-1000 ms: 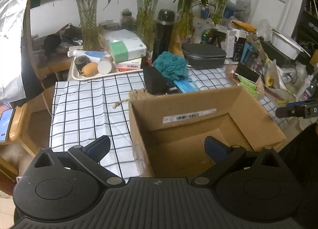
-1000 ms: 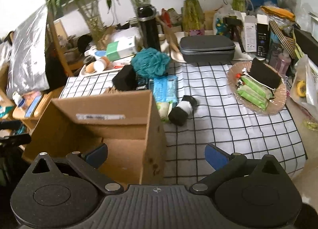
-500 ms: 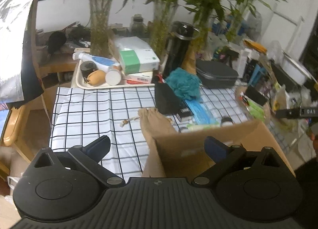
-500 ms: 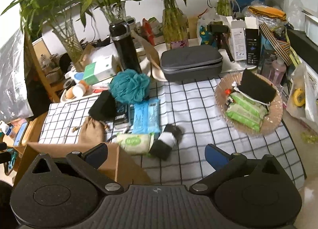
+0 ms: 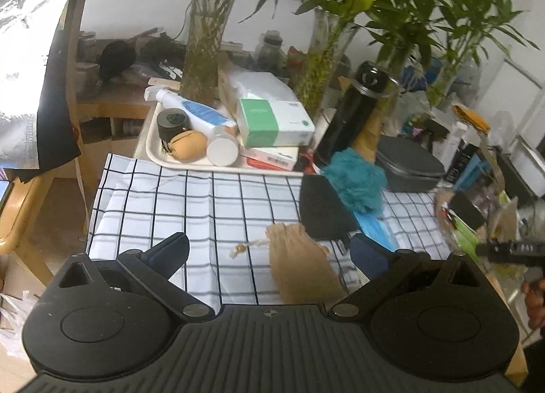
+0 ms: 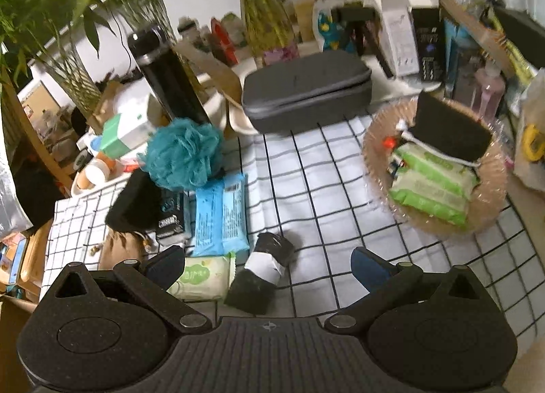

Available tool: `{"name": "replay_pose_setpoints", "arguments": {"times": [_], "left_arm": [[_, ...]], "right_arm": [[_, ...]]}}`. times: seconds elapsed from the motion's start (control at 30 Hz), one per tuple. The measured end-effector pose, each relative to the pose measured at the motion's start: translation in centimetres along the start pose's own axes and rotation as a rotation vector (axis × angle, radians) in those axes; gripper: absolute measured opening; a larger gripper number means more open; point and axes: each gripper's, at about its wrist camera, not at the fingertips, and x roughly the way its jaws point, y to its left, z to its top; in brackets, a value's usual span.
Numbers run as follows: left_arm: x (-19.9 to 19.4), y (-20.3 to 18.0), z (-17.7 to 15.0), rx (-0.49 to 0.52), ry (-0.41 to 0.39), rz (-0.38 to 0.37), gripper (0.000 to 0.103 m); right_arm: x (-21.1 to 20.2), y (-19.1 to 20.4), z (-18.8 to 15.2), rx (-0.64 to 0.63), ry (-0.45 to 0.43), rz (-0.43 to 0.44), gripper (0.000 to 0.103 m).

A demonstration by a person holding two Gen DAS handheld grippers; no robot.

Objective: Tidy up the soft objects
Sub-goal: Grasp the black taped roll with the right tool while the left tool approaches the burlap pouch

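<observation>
Soft items lie on the checked tablecloth [image 5: 190,202]. A tan drawstring pouch [image 5: 299,260] rests just ahead of my open left gripper [image 5: 269,250], nothing between its fingers. Behind it sit a black pouch [image 5: 320,212] and a teal bath pouf [image 5: 357,181]. In the right wrist view the teal pouf [image 6: 184,154], blue wipe packs [image 6: 221,215], a pale green wipe pack [image 6: 201,277] and a rolled black-and-white sock [image 6: 262,273] lie ahead of my open right gripper [image 6: 269,267]. The sock roll sits between its spread fingers, untouched.
A white tray [image 5: 156,154] of bottles and boxes, a black flask [image 5: 354,113], a grey case [image 6: 306,93] and glass vases with bamboo line the back. A brown woven dish [image 6: 490,209] holds green wipe packs and a black pouch at the right. A person's hand [image 5: 534,297] shows at the right edge.
Both grippers have risen and moved forward over the table. The cardboard box that filled the foreground has dropped out of both views. The pouch and sock roll now lie close ahead.
</observation>
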Motion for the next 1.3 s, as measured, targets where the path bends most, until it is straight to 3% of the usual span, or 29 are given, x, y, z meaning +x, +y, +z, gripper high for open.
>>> {"name": "replay_pose_setpoints", "arguments": {"times": [0.13, 0.2, 0.37, 0.57, 0.67, 0.77, 0.87, 1.1, 1.3], "left_arm": [[2.3, 0.8, 0.8, -0.038, 0.01, -0.001, 0.103], [3.6, 1.2, 1.0, -0.047, 0.02, 0.003, 0.103], [6.4, 1.6, 0.9, -0.009, 0.023, 0.015, 0.103], [8.0, 3.5, -0.4, -0.056, 0.032, -0.018, 0.103], [8.7, 4.1, -0.6, -0.085, 0.052, -0.013, 0.103], [9.2, 4.4, -0.7, -0.085, 0.06, 0.01, 0.103], [9.7, 4.7, -0.7, -0.081, 0.07, 0.036, 0.103], [10.2, 4.8, -0.9, -0.092, 0.093, -0.008, 0.103], [11.6, 3.2, -1.3, -0.035, 0.154, -0.098, 0.103]], "right_arm": [[1.5, -0.1, 0.2, 0.004, 0.024, 0.018, 0.101], [2.4, 0.0, 0.4, -0.005, 0.044, 0.028, 0.095], [5.5, 0.0, 0.6, 0.004, 0.124, 0.034, 0.088], [10.1, -0.7, 0.5, 0.099, 0.266, 0.075, 0.067], [12.0, -0.9, 0.4, 0.139, 0.309, 0.041, 0.058], [13.0, -0.1, 0.3, 0.114, 0.318, 0.013, 0.055], [13.5, 0.9, 0.2, 0.094, 0.325, 0.01, 0.044], [12.0, 3.3, 1.0, -0.156, 0.244, -0.167, 0.043], [13.0, 3.3, 0.5, -0.169, 0.285, -0.163, 0.044]]}}
